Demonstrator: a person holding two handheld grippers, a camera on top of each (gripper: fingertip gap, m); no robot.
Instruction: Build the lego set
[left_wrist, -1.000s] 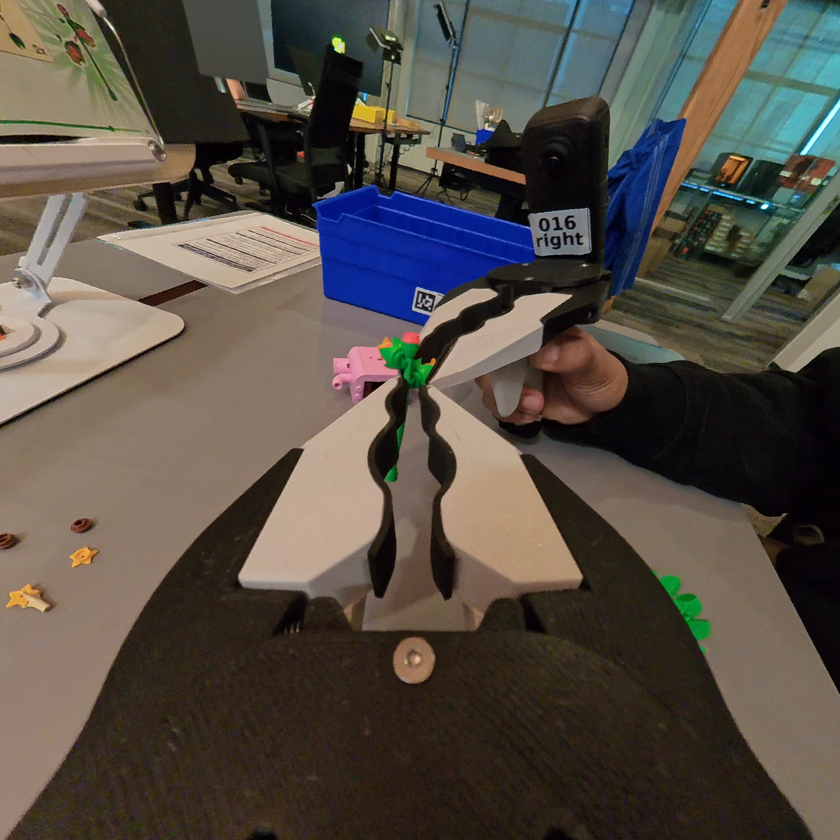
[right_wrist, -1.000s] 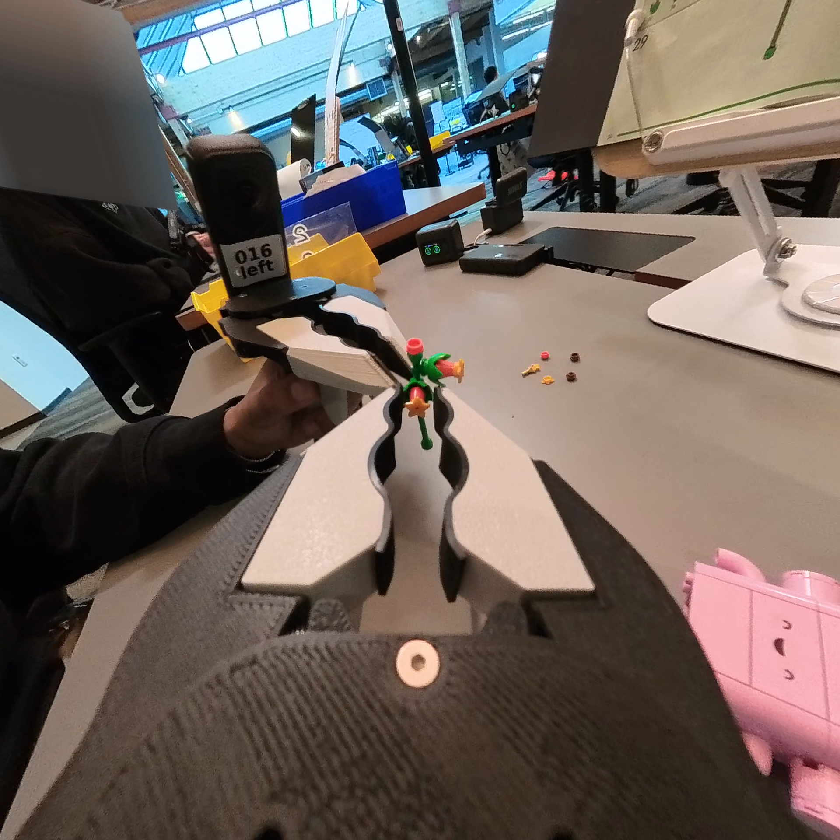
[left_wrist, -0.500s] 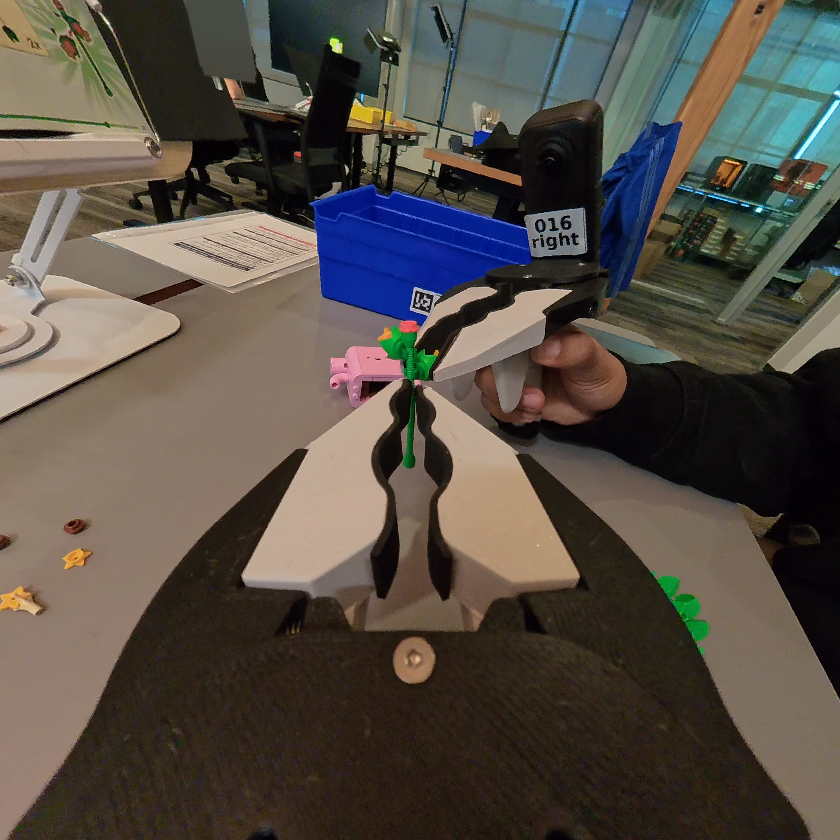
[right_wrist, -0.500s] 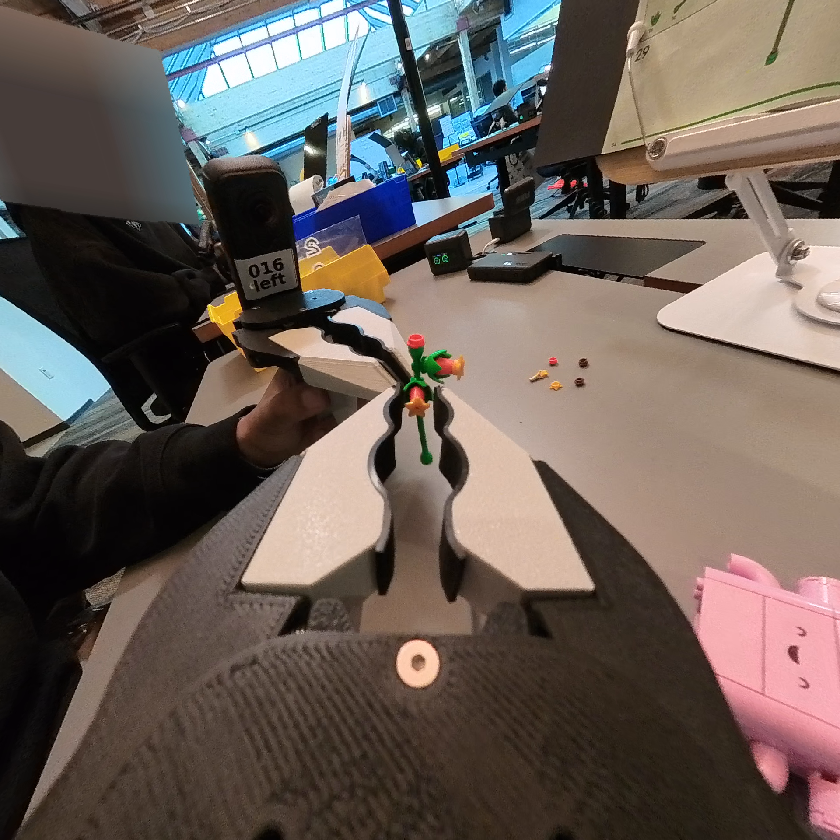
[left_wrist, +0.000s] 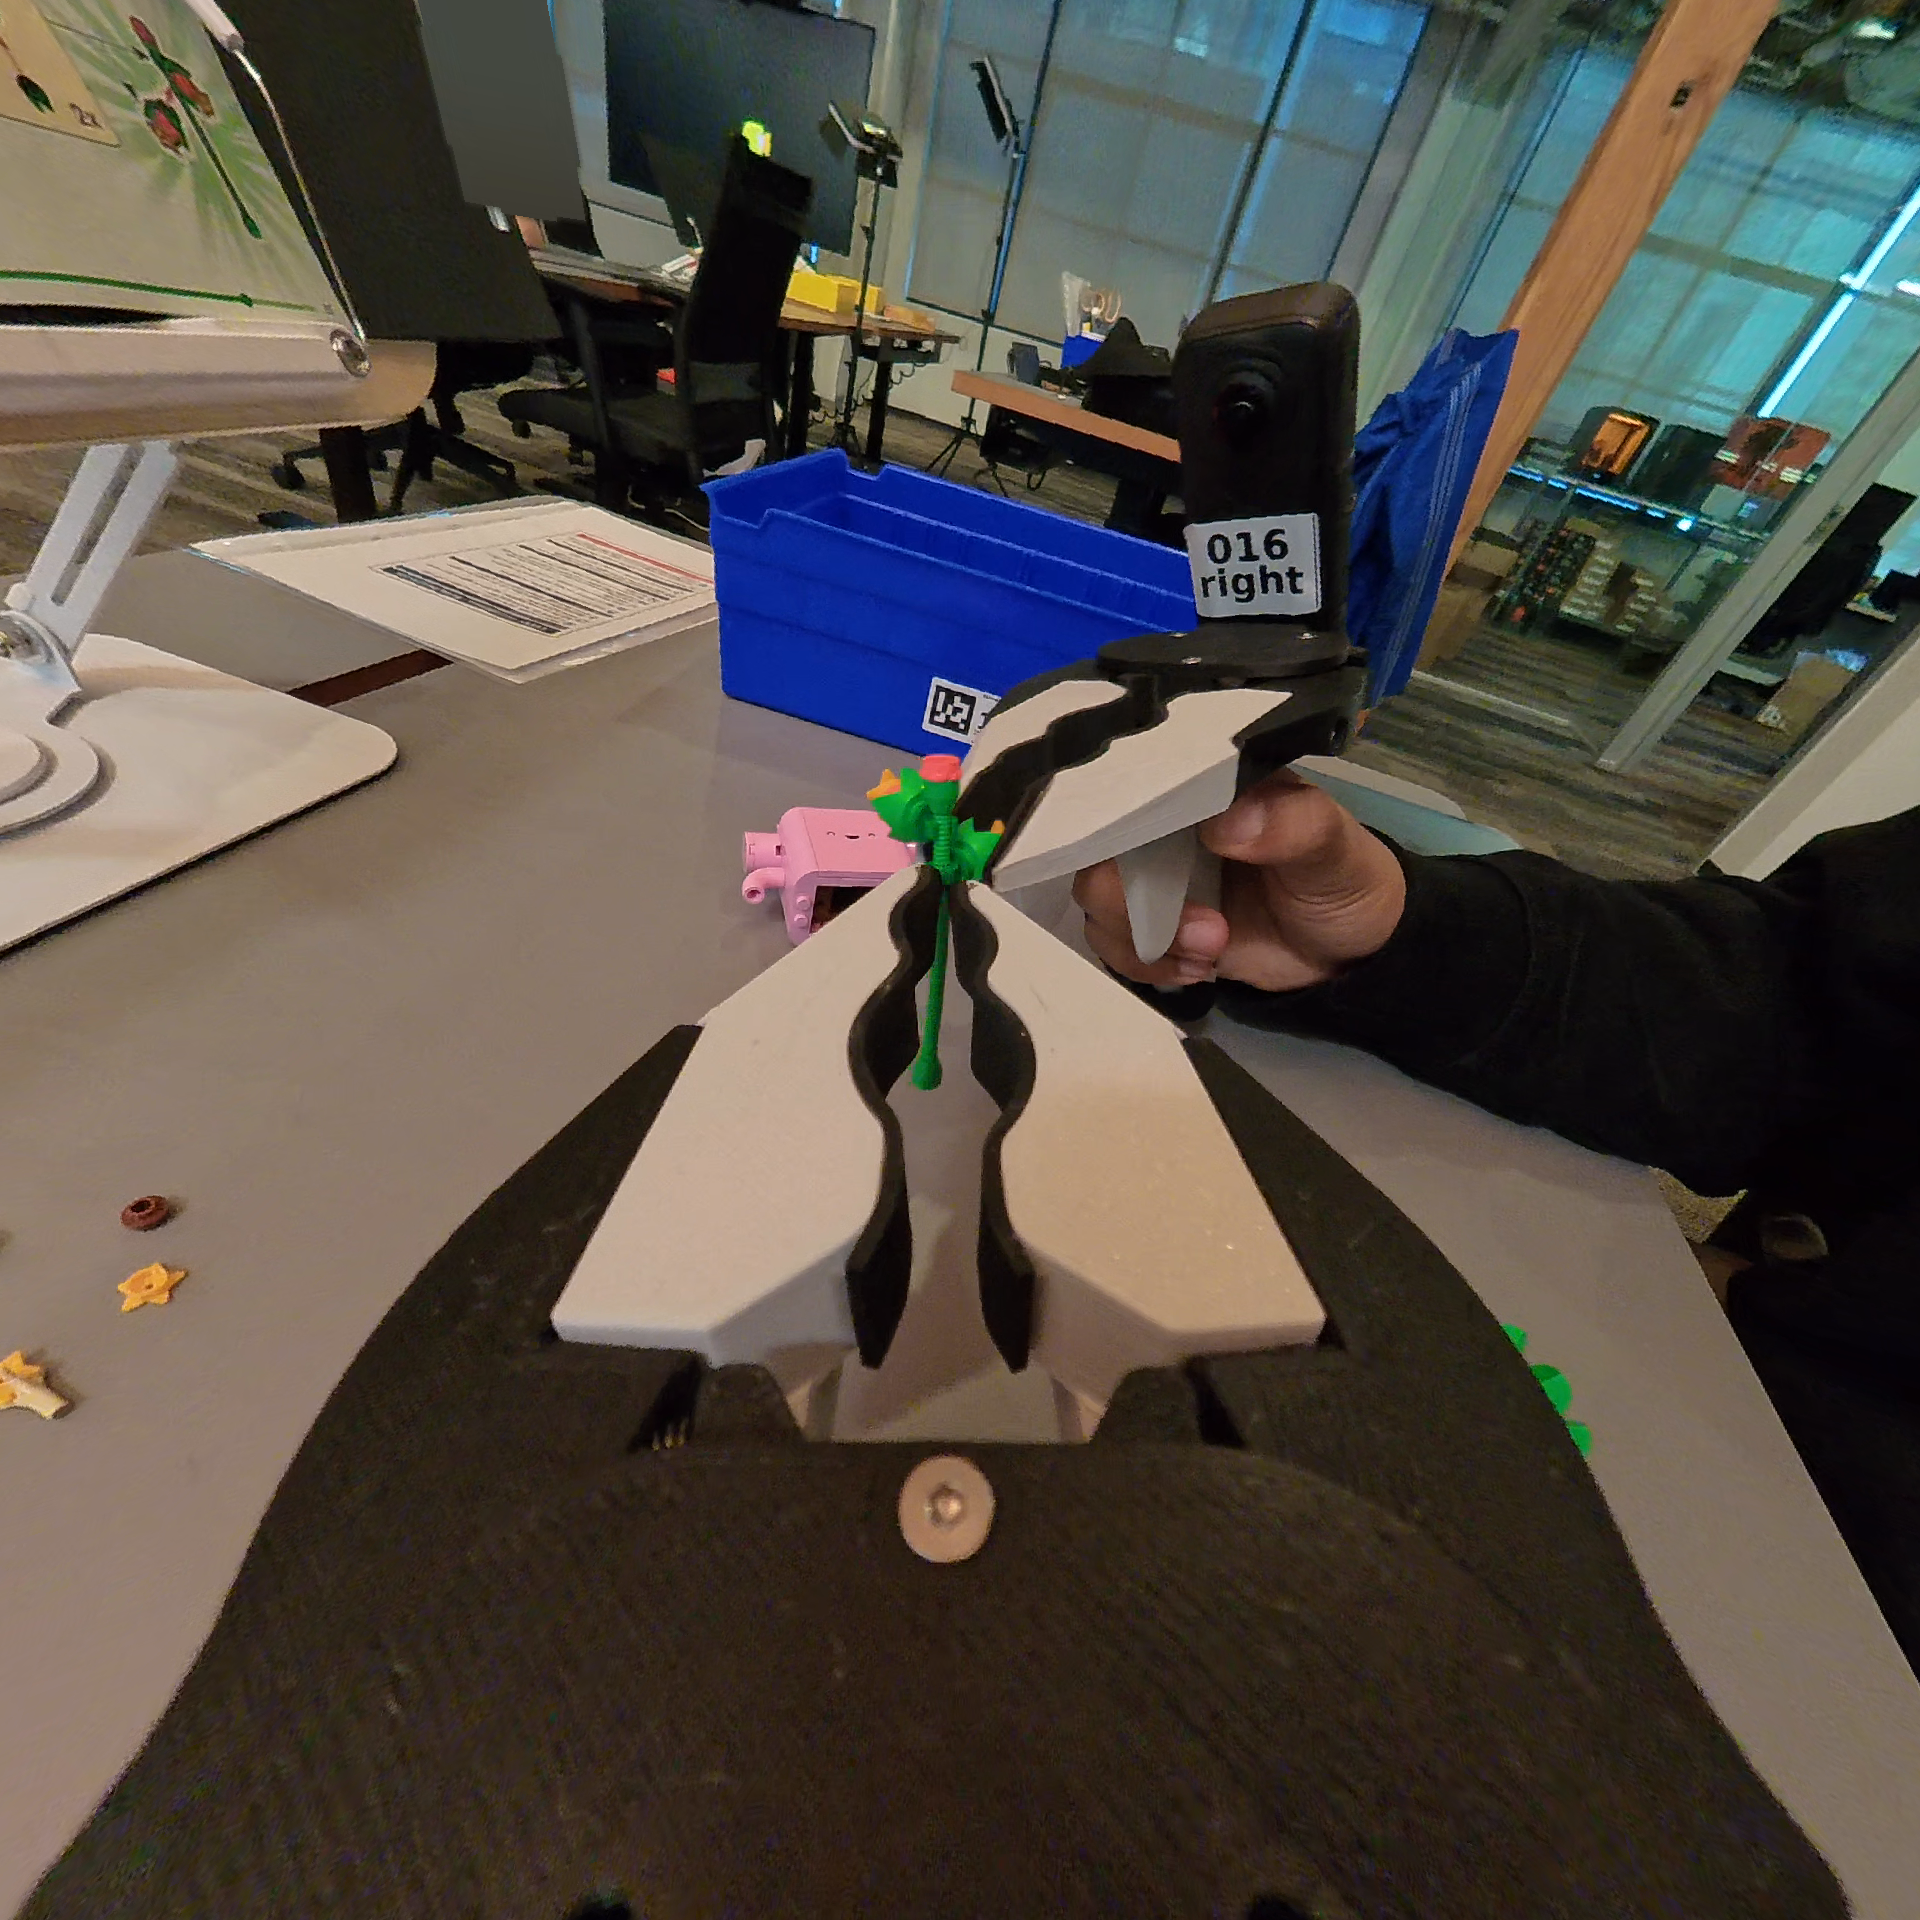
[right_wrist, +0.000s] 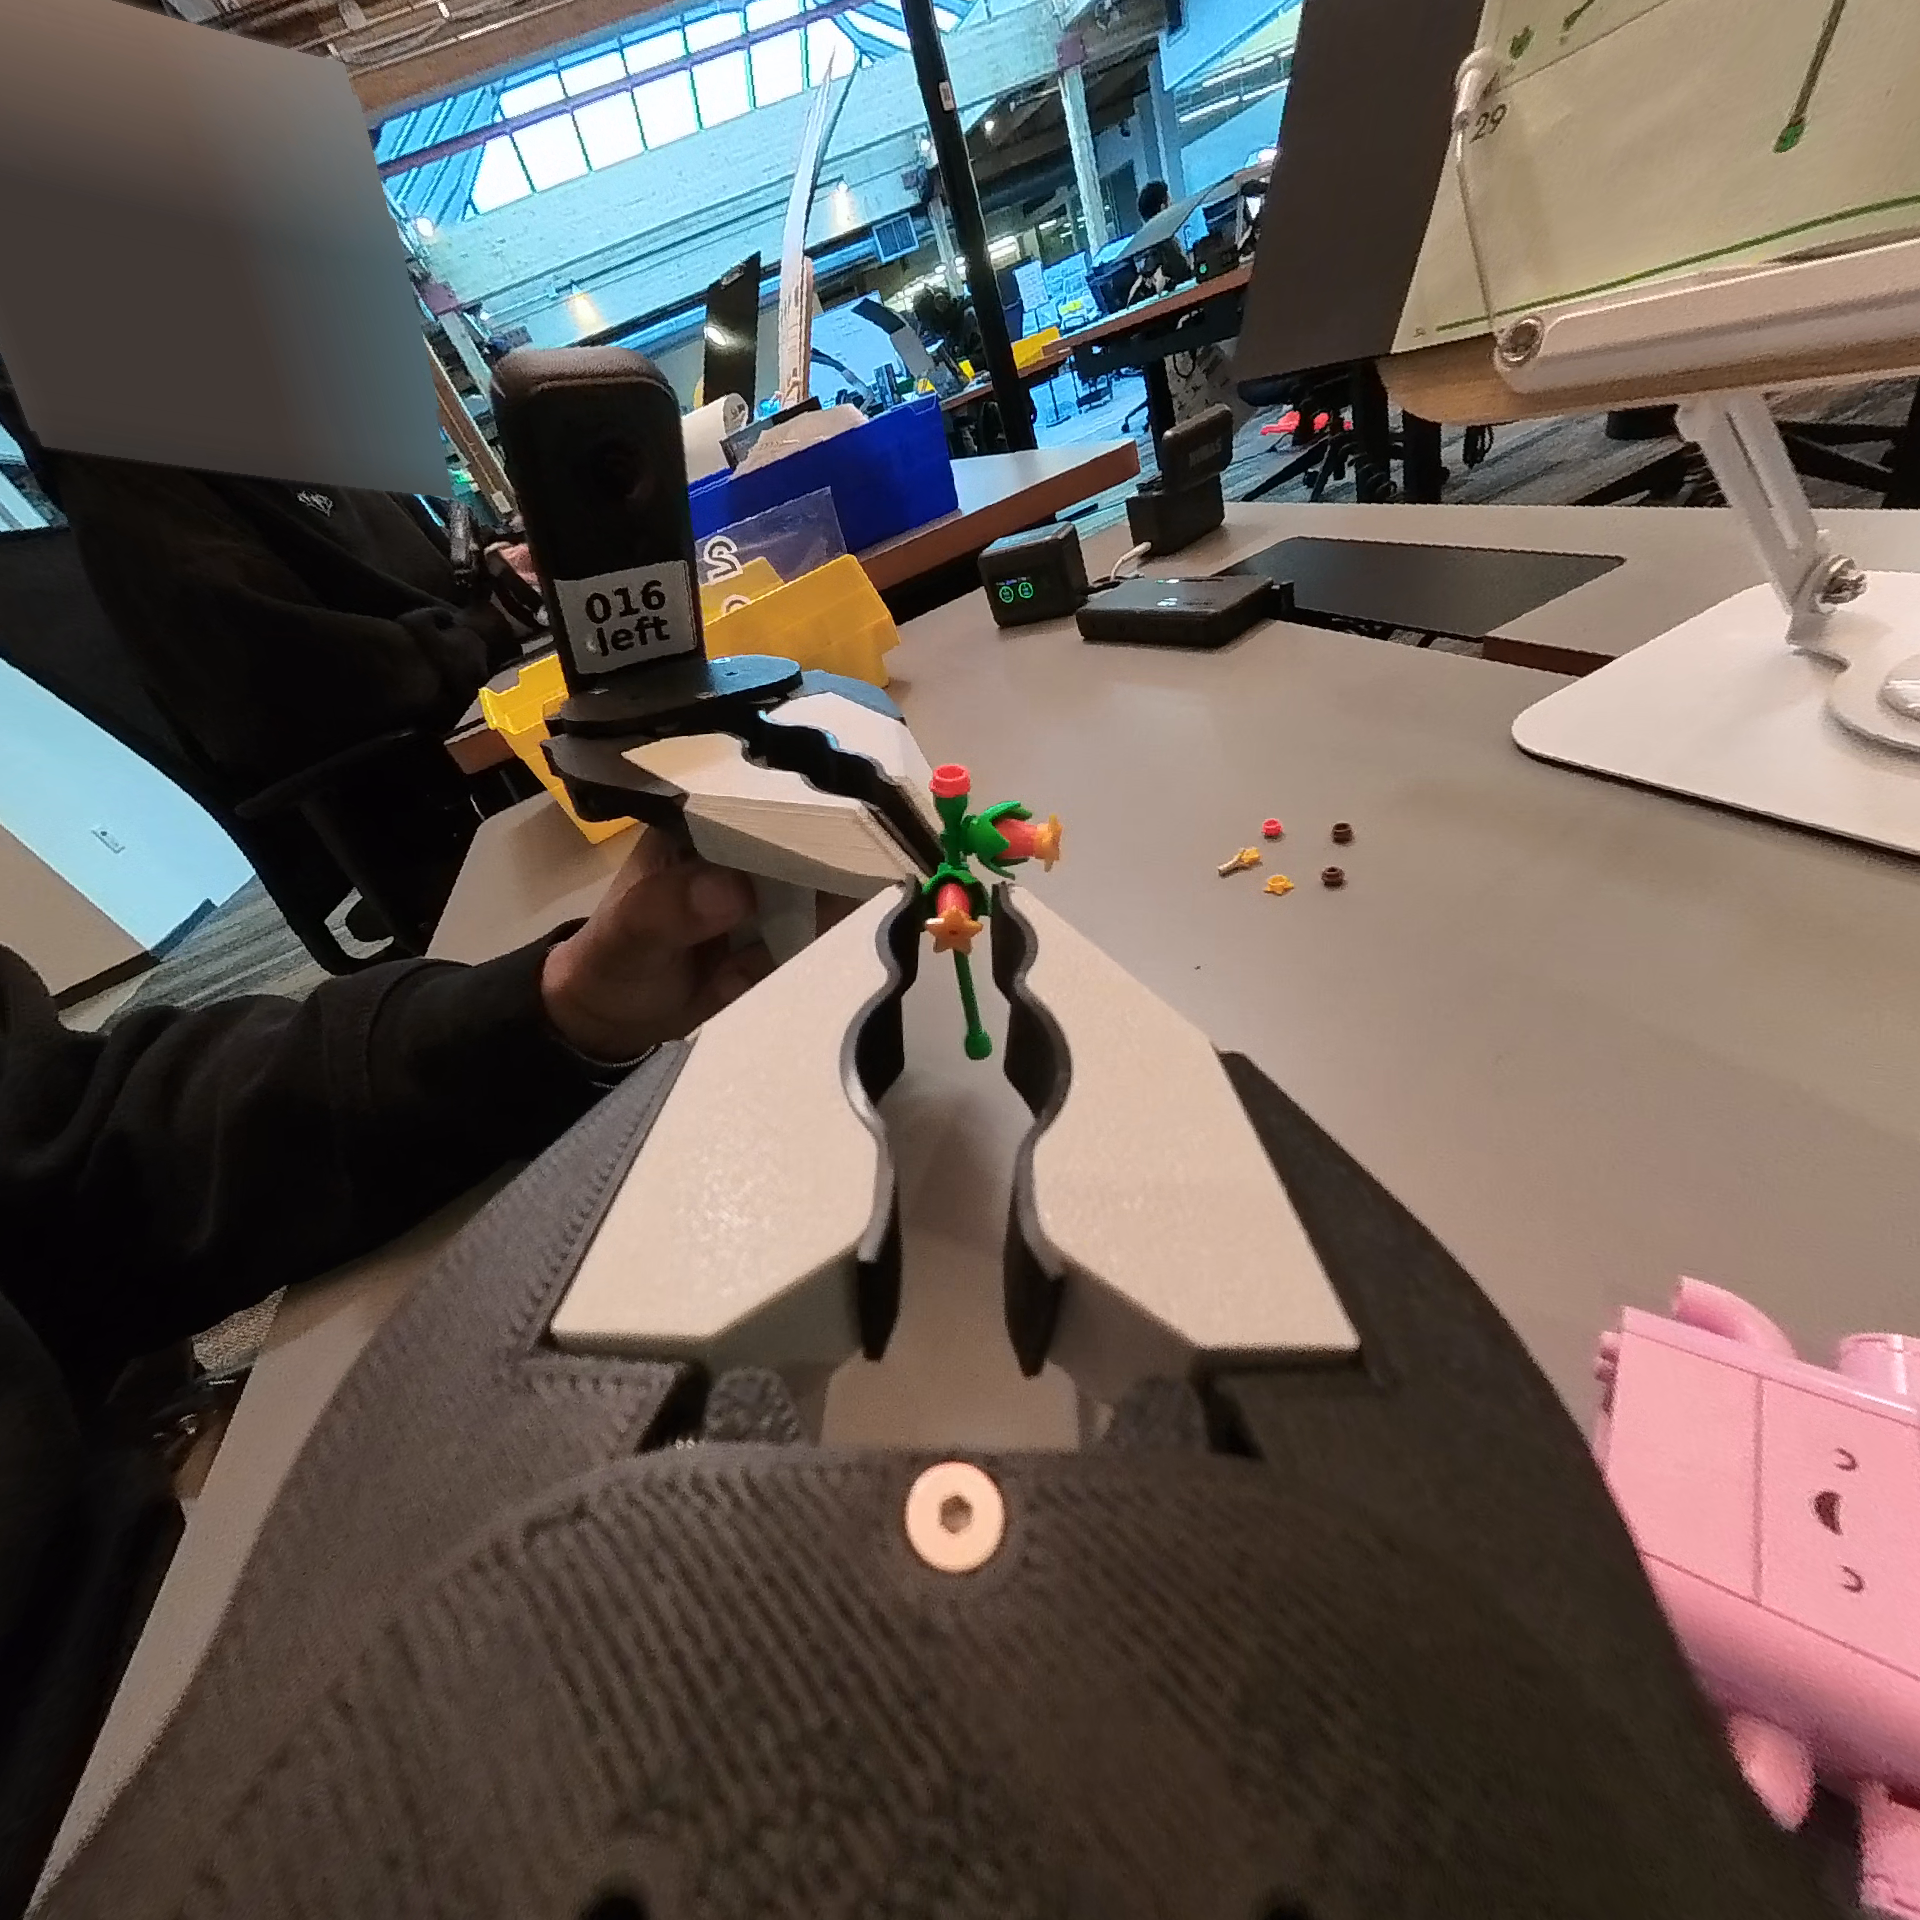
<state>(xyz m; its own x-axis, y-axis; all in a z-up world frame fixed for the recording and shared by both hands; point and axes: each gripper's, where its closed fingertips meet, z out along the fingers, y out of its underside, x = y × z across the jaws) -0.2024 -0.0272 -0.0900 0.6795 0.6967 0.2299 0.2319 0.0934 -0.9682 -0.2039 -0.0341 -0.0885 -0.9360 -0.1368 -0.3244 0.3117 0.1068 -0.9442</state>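
Note:
A small lego flower has a green stem (left_wrist: 932, 987), green leaves, red buds and orange star tips. It is held upright above the grey table. My left gripper (left_wrist: 940, 883) is shut on the stem just under the leaves. It also shows in the right wrist view (right_wrist: 925, 847), coming in from the left. My right gripper (right_wrist: 951, 899) is closed around the lower bud with the orange star (right_wrist: 951, 925). It meets the flower from the right in the left wrist view (left_wrist: 977, 821). The stem's lower end hangs free between the fingers.
A pink pig-like lego build (left_wrist: 831, 842) lies on the table behind the flower and shows close in the right wrist view (right_wrist: 1766, 1507). Loose small pieces (left_wrist: 151, 1286) lie at the left. Green leaf pieces (left_wrist: 1548, 1392), a blue bin (left_wrist: 914, 613) and a white booklet stand (left_wrist: 156, 748) are around. Left and right tips are no more than a few centimetres apart.
The flower has risen a little and its stem now stands straighter between my left fingers. Both grippers have stayed together at the flower.

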